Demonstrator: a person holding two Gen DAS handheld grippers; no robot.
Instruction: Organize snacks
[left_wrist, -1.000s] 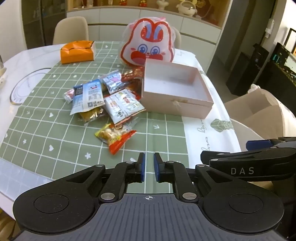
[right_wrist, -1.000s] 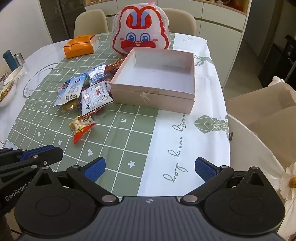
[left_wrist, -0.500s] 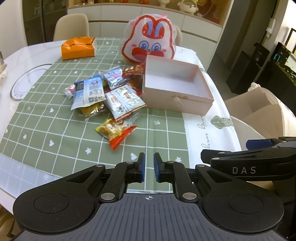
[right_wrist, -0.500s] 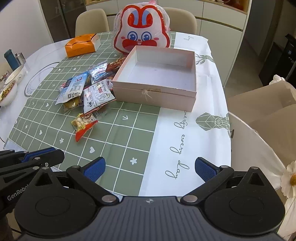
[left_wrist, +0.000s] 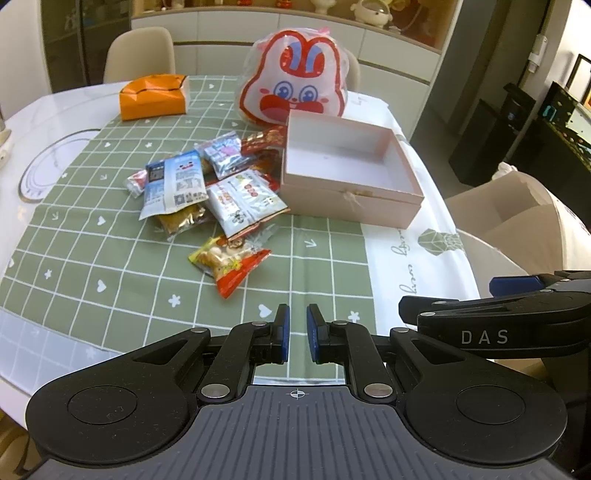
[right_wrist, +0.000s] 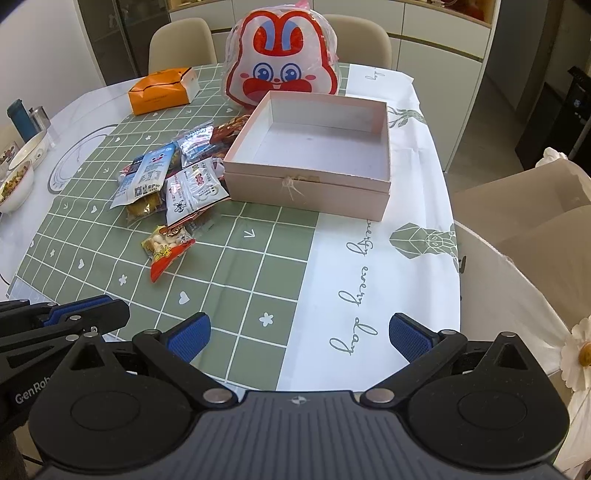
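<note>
Across the left wrist view, the left gripper (left_wrist: 295, 334) hangs over the near edge of the green checked cloth (left_wrist: 92, 258) with its blue pads drawn nearly together and nothing between them. The snack pile (left_wrist: 210, 184) lies at about eleven o'clock from it, touching the left wall of the empty pink box (left_wrist: 351, 203), which sits at one o'clock. A loose red-and-yellow packet (left_wrist: 229, 262) lies apart from the pile, nearest the gripper. Reaching with the jaws this narrow would probably just shove that packet along the cloth instead of catching it.

From the right wrist view, the right gripper (right_wrist: 299, 338) has its pads spread wide and holds nothing. The box stands at twelve o'clock, the snacks at ten to eleven. Packets overlap, so a grab there may lift two, or crinkly film may slip out. Both grippers sit close together at the near edge, so a cross-reach risks a collision, and nudging the light box could slide it toward the rabbit bag (right_wrist: 282, 70).
</note>
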